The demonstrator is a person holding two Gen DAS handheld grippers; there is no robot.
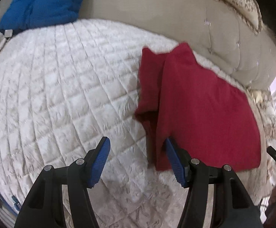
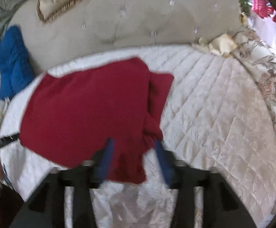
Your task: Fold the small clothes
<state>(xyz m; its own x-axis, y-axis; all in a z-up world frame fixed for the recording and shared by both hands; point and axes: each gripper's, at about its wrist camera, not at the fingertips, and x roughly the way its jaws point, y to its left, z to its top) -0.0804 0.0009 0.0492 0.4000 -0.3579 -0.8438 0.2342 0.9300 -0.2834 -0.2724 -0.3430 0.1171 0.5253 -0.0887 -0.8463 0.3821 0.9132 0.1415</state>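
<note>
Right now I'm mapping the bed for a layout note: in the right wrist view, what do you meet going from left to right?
Blue padded garment → red garment → bare stretch of white quilted bedspread → floral patterned cover at the right edge.

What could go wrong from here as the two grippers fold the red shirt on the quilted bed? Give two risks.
1. The red shirt has a sleeve doubled under its edge; a blind fold may trap that bunch.
2. The left gripper stands open beside the shirt's hem, above the white quilt, and might pinch the quilt instead of the shirt.
</note>
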